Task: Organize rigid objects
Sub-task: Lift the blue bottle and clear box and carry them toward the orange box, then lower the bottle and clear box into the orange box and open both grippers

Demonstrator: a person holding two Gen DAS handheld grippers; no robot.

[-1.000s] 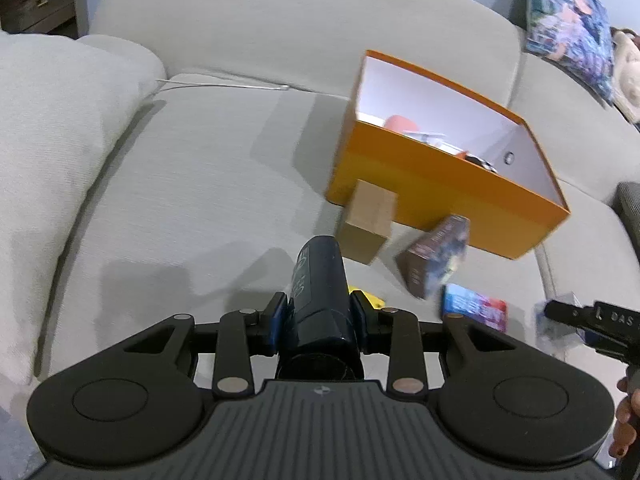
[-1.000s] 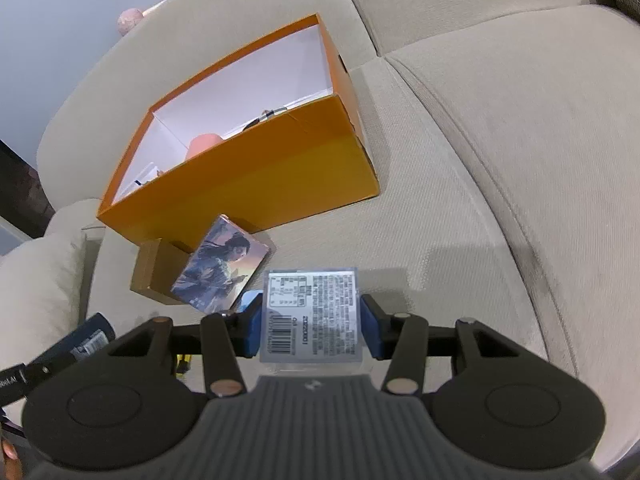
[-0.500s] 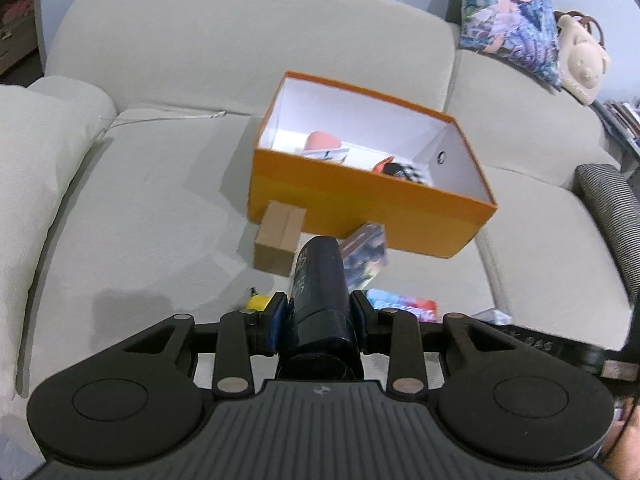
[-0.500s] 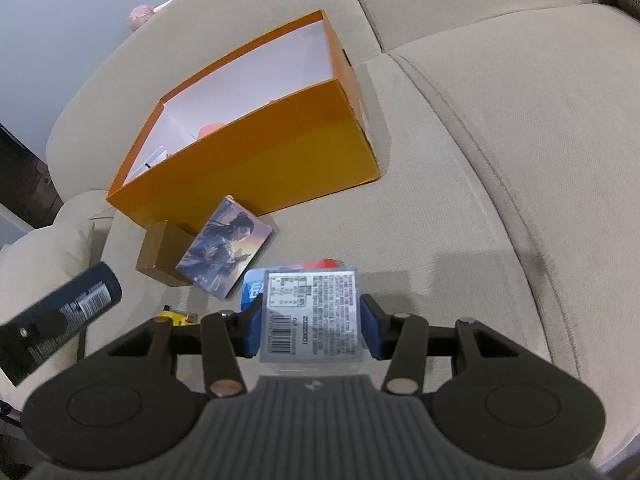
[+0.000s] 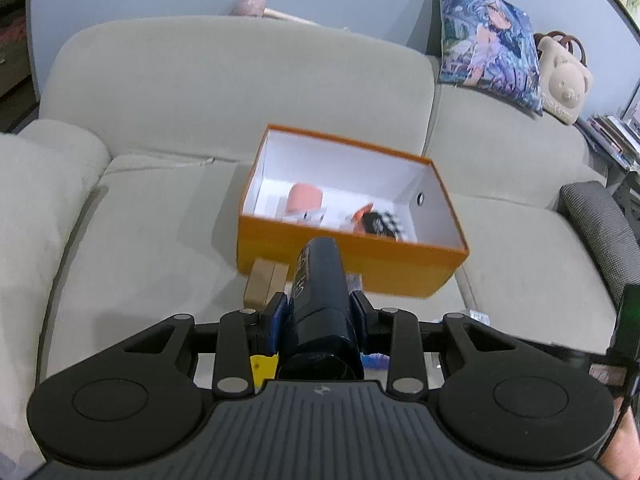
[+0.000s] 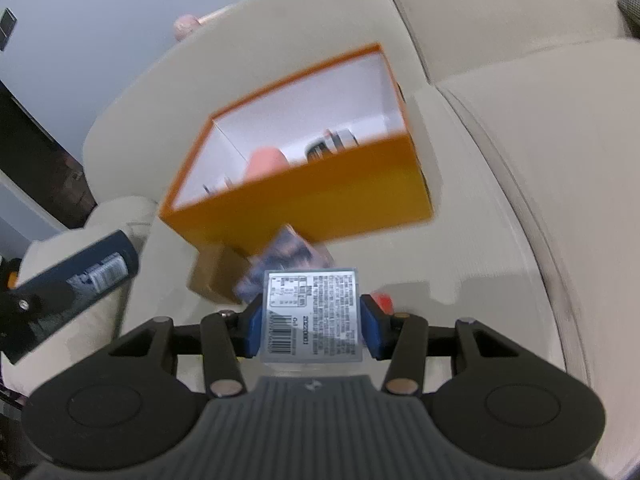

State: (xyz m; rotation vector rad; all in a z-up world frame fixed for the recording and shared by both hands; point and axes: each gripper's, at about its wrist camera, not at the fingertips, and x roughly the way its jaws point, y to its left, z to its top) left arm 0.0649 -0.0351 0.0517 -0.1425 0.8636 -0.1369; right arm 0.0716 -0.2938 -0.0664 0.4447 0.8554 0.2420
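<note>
Left tongs (image 5: 319,316) clamped on dark cylindrical can (image 5: 318,292), lengthwise for clearance. Right tongs (image 6: 311,320) closed on clear labelled packet (image 6: 311,314) (label up). Both held above sofa (image 5: 160,216), short of orange box (image 5: 360,268), presumably for deposit there.

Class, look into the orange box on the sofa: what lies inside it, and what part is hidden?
Inside the orange box: a salmon-pink object, a black-and-white item and white pieces. The near wall hides the floor behind it.
</note>
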